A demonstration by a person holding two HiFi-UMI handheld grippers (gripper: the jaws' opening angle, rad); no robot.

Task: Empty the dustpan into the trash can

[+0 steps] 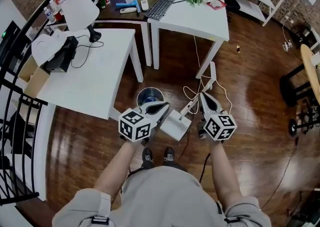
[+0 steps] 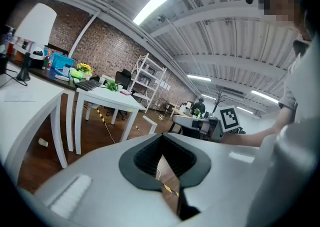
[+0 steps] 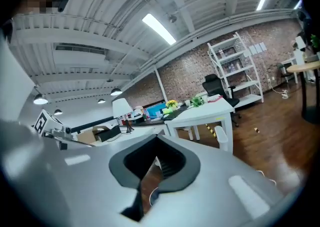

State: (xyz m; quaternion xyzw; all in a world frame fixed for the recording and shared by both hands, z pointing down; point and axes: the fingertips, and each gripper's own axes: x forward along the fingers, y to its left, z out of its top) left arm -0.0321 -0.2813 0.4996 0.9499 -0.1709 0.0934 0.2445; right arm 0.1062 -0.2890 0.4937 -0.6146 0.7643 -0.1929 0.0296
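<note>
Neither claw has anything in it. The left claw (image 1: 165,106) is pressed together, its dark ribbed pads meeting with only a sliver of floor showing between them in the left gripper view. The right claw (image 1: 204,96) is pressed together too, and empty. Both hover above the floor on the person's side of the trash can (image 1: 143,92), the left one almost over its rim and the right one farther off.

The dustpan (image 1: 175,125) sits on the floor just beside the trash can, between the two claws and gripped by neither. No dirt shows in its tray, but it is too small in the head view to tell whether it has been tipped out. If not, the whole job is left — take the handle, lift, tilt over the opening.

The dustpan is white, smooth, hard-looking plastic: a shallow squarish tray with a slim handle angling away from the trash can. The trash can is a small round bin with a pale rim and a dark bluish inside. The floor (image 1: 250,96) is glossy dark wood planks, and a matte white desk (image 1: 95,78) stands right against the trash can's far side.
</note>
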